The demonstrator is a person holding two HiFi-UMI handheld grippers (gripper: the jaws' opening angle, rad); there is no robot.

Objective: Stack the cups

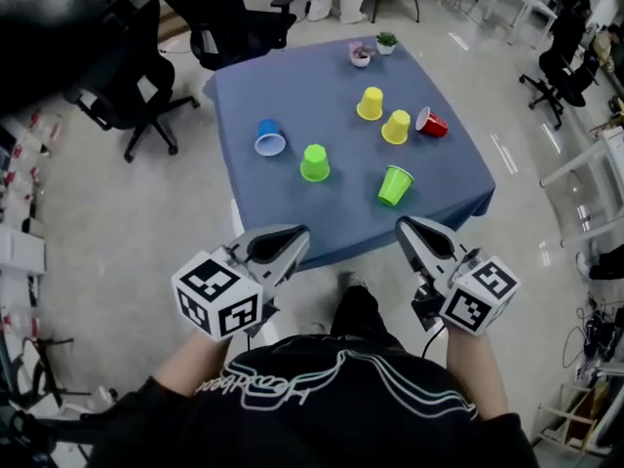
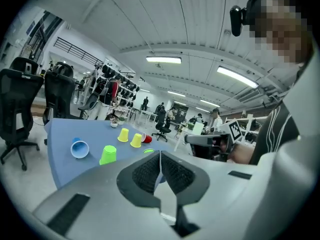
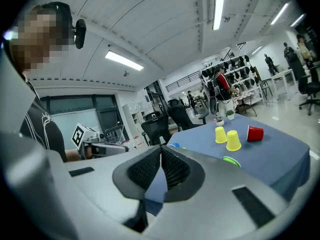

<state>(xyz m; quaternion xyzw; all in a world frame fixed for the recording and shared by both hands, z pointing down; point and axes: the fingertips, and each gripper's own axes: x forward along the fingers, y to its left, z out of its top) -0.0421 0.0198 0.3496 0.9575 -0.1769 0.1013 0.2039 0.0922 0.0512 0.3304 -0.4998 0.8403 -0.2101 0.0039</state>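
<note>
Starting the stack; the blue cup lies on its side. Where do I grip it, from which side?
Likely the rim of the blue cup: its mouth faces the near edge of the table, so come from there with the left gripper, one jaw inside and one outside the wall.

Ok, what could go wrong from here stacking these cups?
The red cup and blue cup lie on their sides, so a nudge may roll them. One green cup sits nearest the table's front edge and could be knocked off. The left gripper and right gripper are shut; unopened, they'd push cups.
</note>
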